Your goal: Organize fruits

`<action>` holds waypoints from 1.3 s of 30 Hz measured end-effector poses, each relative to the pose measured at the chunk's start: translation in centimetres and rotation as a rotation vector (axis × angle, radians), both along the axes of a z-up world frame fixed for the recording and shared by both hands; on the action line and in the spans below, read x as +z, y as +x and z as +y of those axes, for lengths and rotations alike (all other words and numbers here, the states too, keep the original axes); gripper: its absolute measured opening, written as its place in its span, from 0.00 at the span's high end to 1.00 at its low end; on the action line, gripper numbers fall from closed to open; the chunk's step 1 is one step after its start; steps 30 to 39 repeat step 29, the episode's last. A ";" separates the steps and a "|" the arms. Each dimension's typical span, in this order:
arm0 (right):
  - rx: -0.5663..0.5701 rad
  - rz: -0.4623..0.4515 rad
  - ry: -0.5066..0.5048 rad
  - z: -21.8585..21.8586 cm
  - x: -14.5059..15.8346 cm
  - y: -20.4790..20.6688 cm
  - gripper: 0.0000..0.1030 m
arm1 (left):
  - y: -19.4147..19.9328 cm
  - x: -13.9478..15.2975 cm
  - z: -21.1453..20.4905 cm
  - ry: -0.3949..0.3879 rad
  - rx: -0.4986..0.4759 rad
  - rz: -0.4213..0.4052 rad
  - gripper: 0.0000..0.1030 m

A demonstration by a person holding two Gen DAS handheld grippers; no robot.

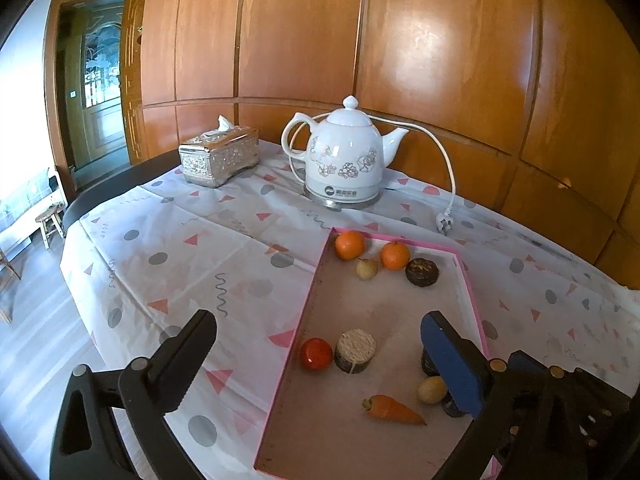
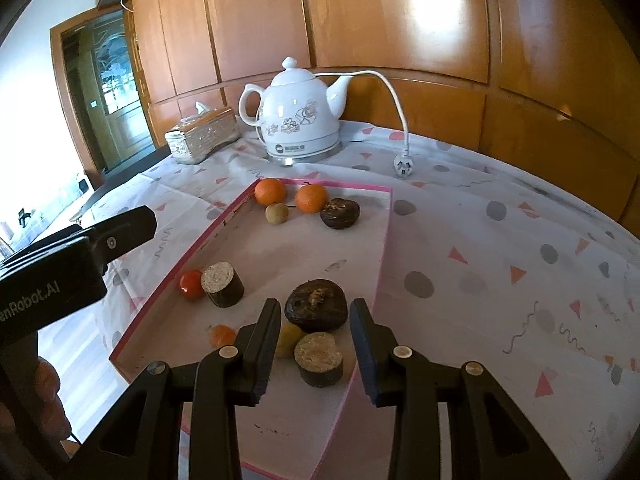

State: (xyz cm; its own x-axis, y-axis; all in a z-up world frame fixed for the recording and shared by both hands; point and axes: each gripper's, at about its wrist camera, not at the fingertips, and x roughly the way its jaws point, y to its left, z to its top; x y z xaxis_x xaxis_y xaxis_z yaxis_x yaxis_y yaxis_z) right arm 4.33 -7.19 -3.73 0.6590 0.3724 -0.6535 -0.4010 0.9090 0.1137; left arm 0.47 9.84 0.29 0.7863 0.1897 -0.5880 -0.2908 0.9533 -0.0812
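Observation:
A pink-rimmed tray [image 1: 322, 268] [image 2: 384, 240] lies on the table. At its far end sit two oranges [image 1: 350, 245] [image 2: 271, 191], a small tan fruit [image 1: 367, 269] [image 2: 277, 213] and a dark round fruit [image 1: 422, 272] [image 2: 339, 213]. Nearer lie a red tomato [image 1: 316, 353] [image 2: 191, 284], a brown cylinder [image 1: 355, 350] [image 2: 222, 284], a carrot [image 1: 394, 410] [image 2: 223, 335] and a yellowish fruit [image 1: 432, 390] [image 2: 289, 339]. My left gripper [image 1: 320, 364] is open above the tray's near left part. My right gripper [image 2: 316, 334] is open around a dark fruit [image 2: 316, 306] and a second cylinder [image 2: 319, 358].
A white floral kettle [image 1: 344, 160] [image 2: 300, 120] with cord and plug [image 1: 445, 222] [image 2: 402, 166] stands at the back. A silver tissue box [image 1: 219, 156] [image 2: 202, 136] is to its left. Wooden wall panels rise behind. The left gripper's body [image 2: 60, 272] shows at the left of the right wrist view.

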 end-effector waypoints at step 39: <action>-0.012 -0.026 -0.004 -0.8 0.1 -0.8 0.65 | -1.2 1.3 -2.0 0.036 0.003 -0.030 0.01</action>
